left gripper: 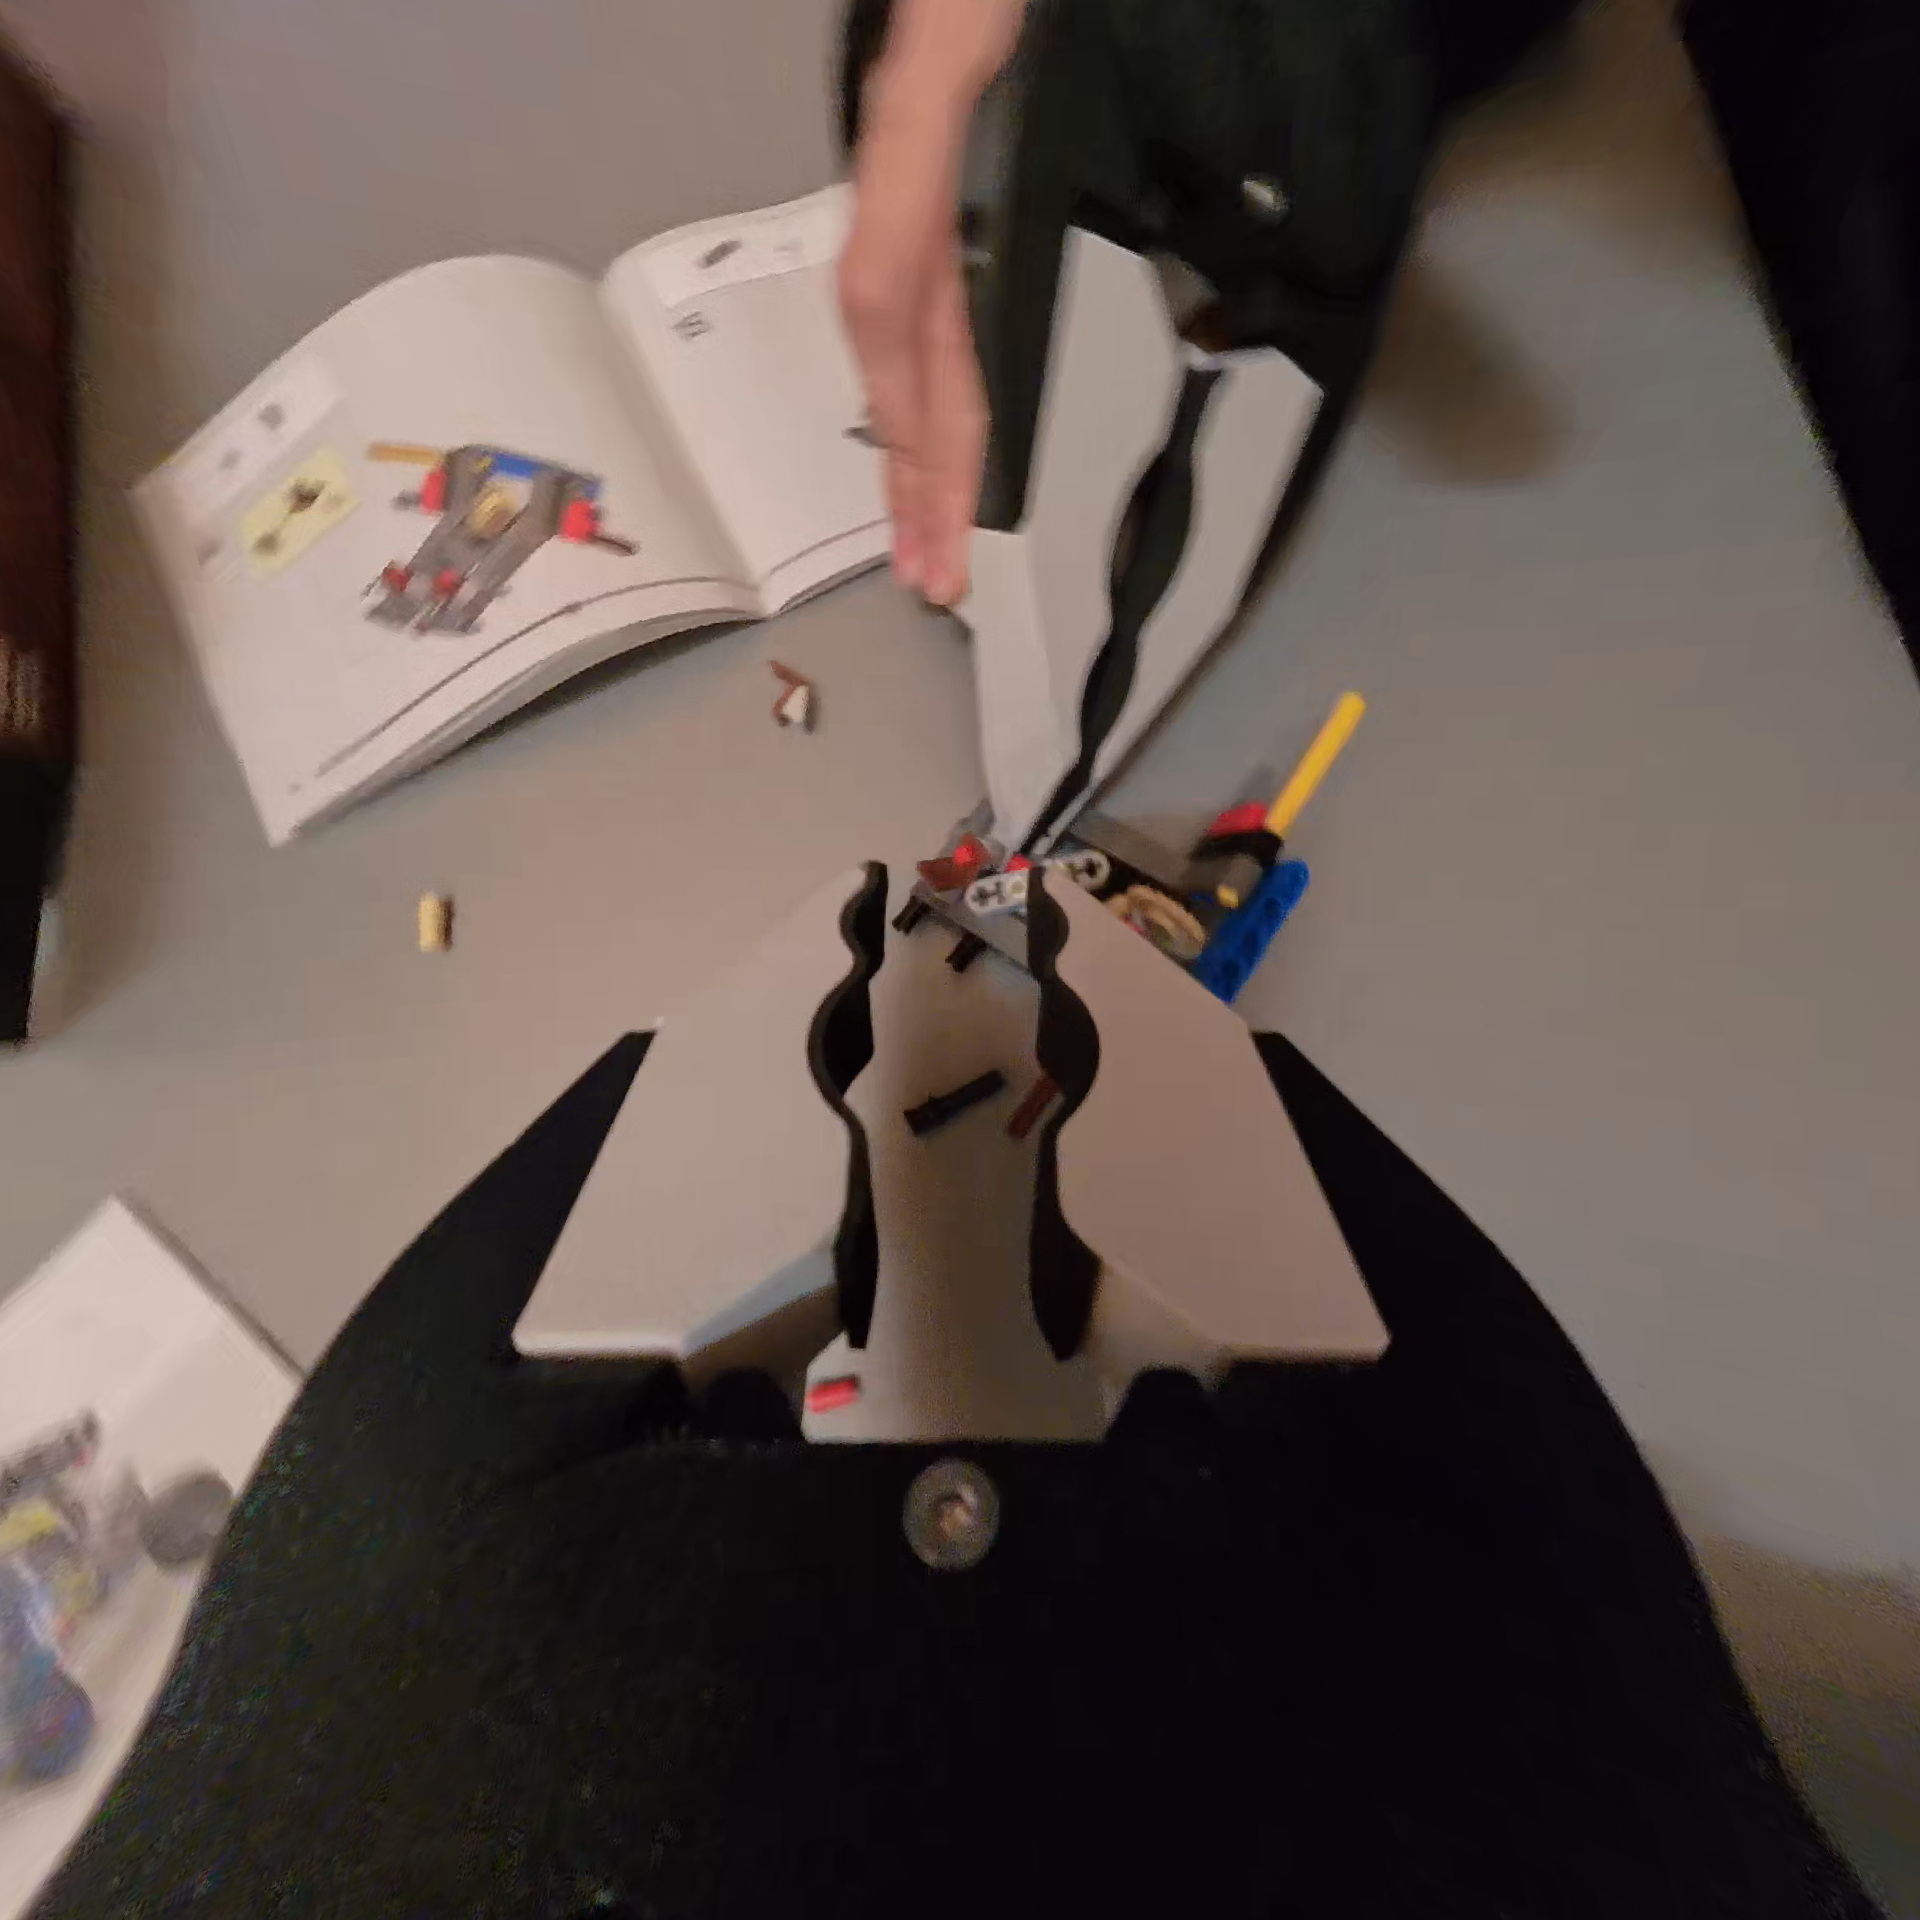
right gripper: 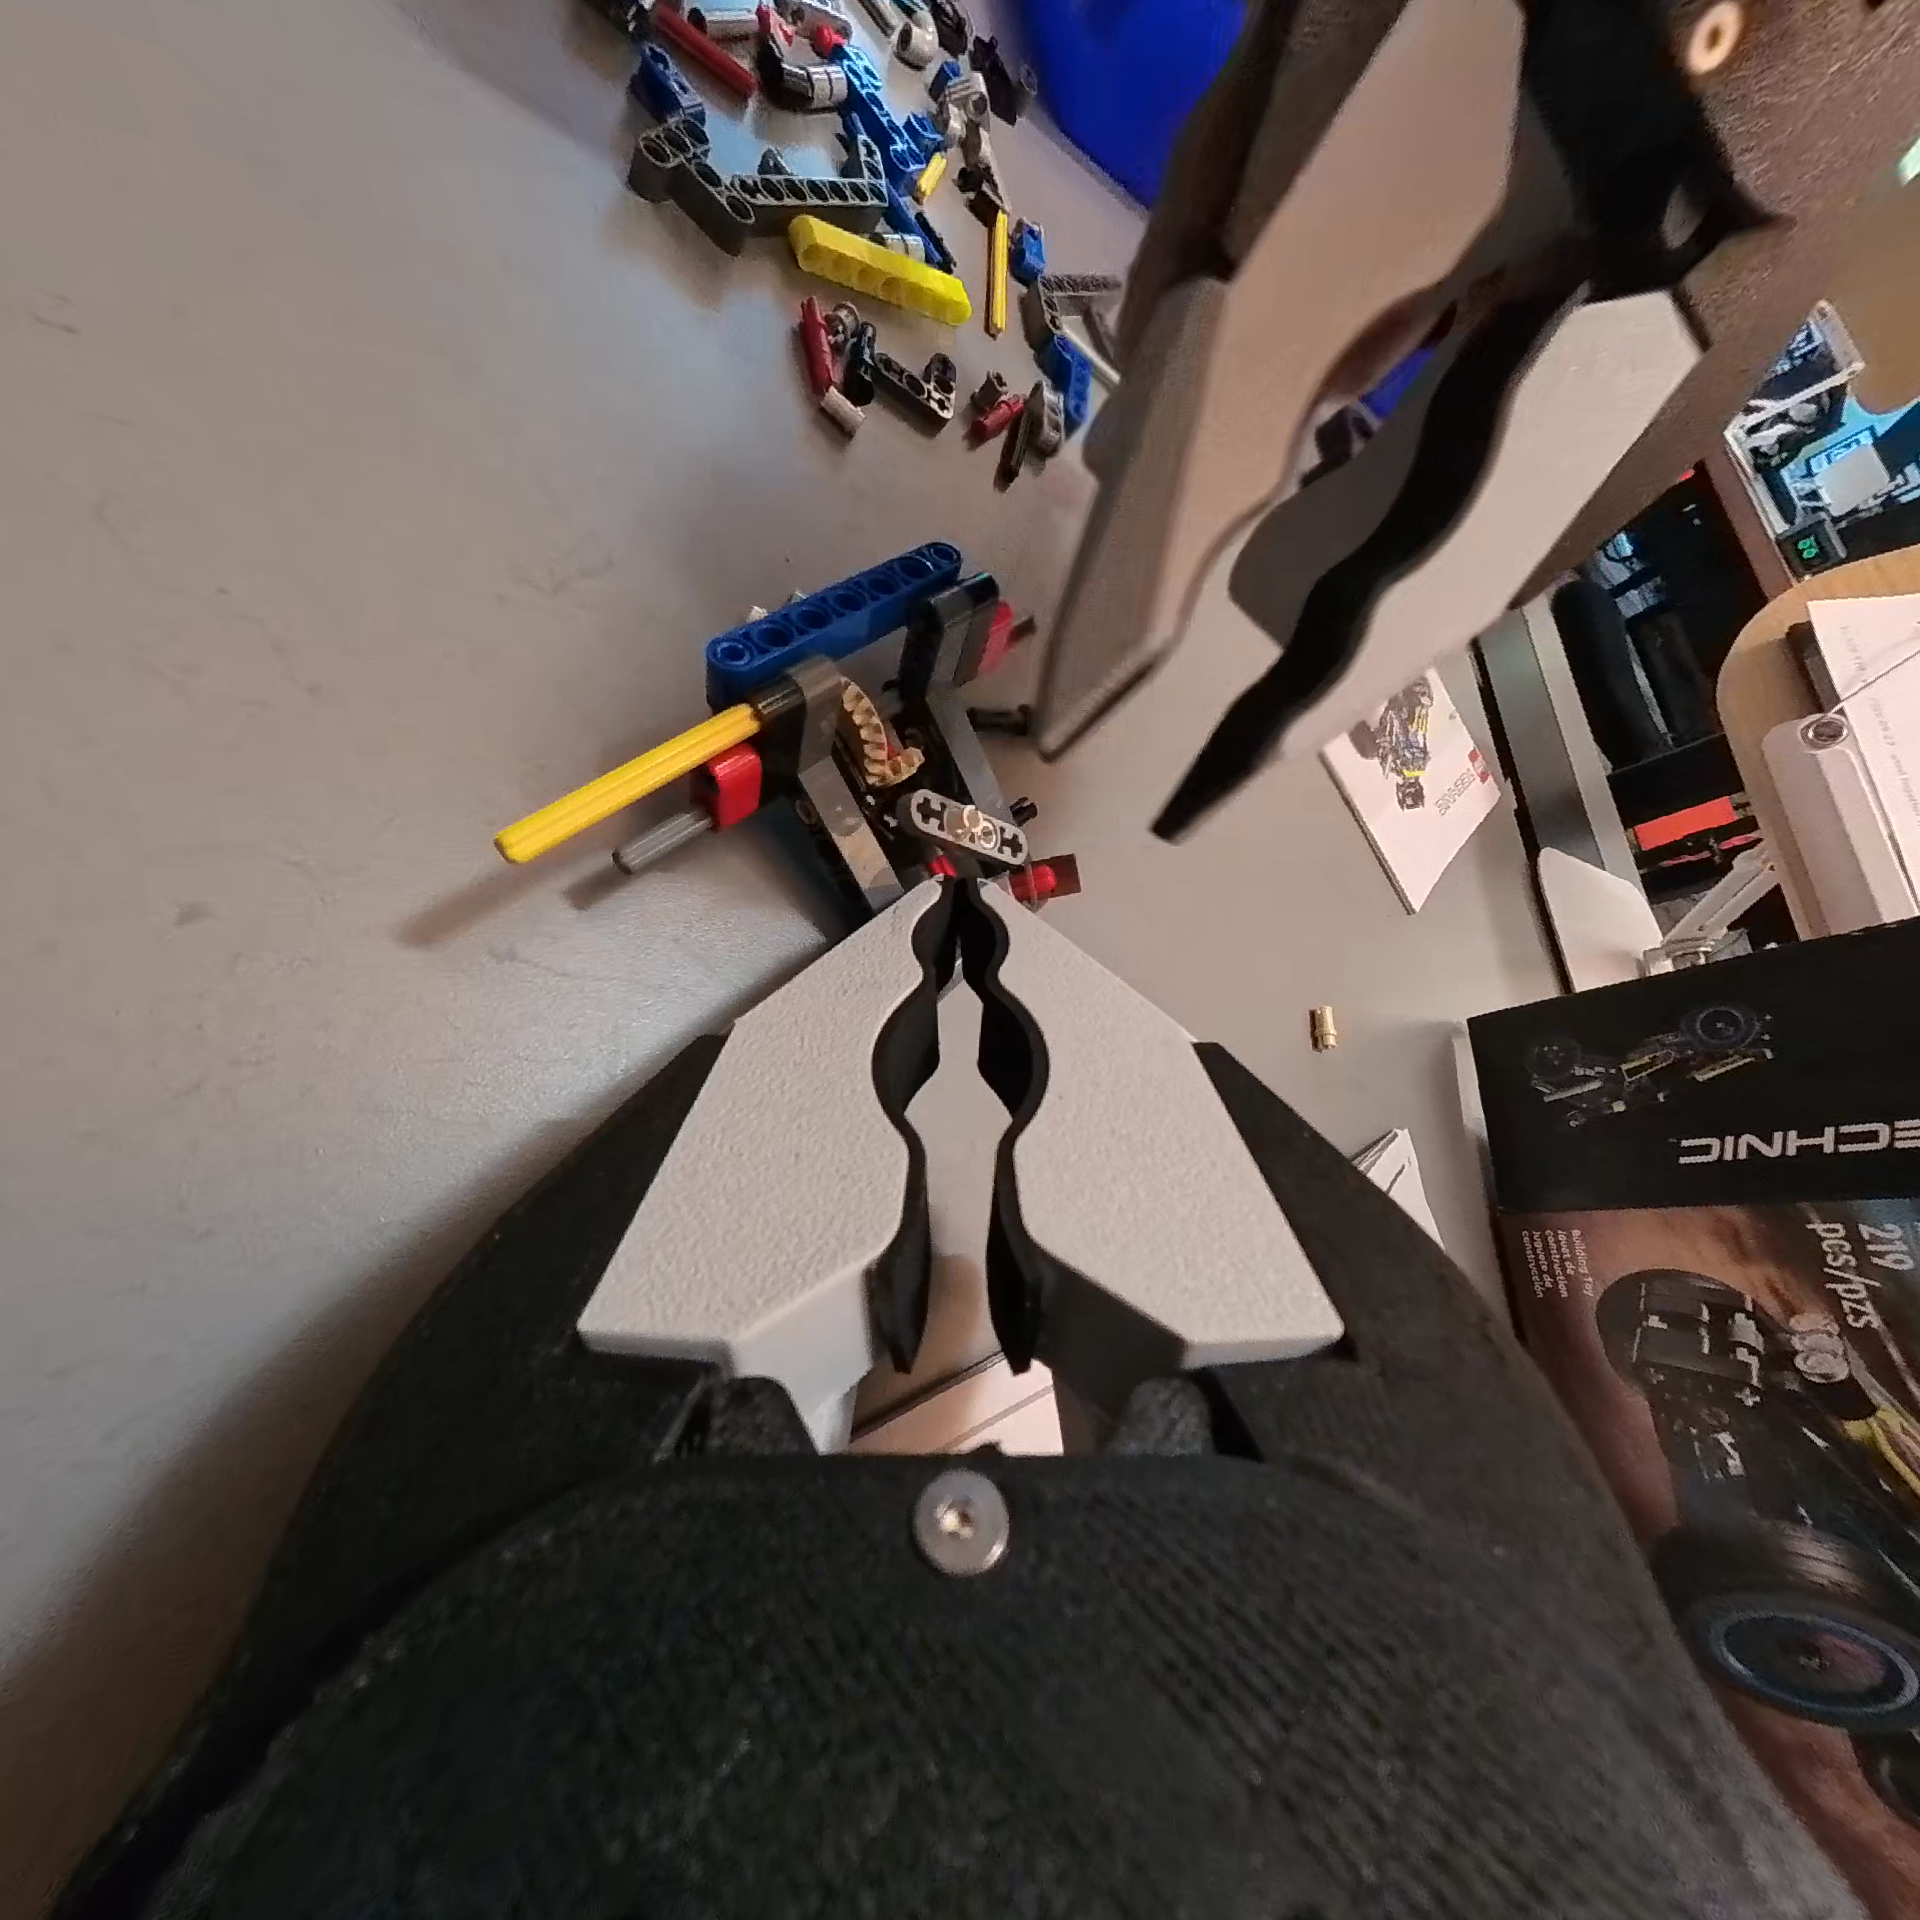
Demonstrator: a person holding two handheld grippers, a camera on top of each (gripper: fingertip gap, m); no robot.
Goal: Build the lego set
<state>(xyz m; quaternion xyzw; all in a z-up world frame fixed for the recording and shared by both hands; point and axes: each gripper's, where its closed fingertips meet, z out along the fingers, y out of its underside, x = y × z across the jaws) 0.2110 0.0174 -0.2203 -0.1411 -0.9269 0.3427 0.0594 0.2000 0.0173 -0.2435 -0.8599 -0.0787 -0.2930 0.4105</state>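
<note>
My right gripper (right gripper: 961,920) pinches nearly closed at the half-built blue, grey and black Lego assembly (right gripper: 852,717) on the grey table (right gripper: 260,623); whether it grips a part, I cannot tell. My left gripper (left gripper: 956,894) hovers with its 2 fingers apart. Pressing off-centre could skid or tip it.

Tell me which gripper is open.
The left gripper: its fingers stand apart with nothing between them. The right gripper is pinched shut at the lego model.

Grey tabletop (right gripper: 260,520); beyond its edge, a monitor (right gripper: 1683,665) and wooden shelf (right gripper: 1766,665).
</note>
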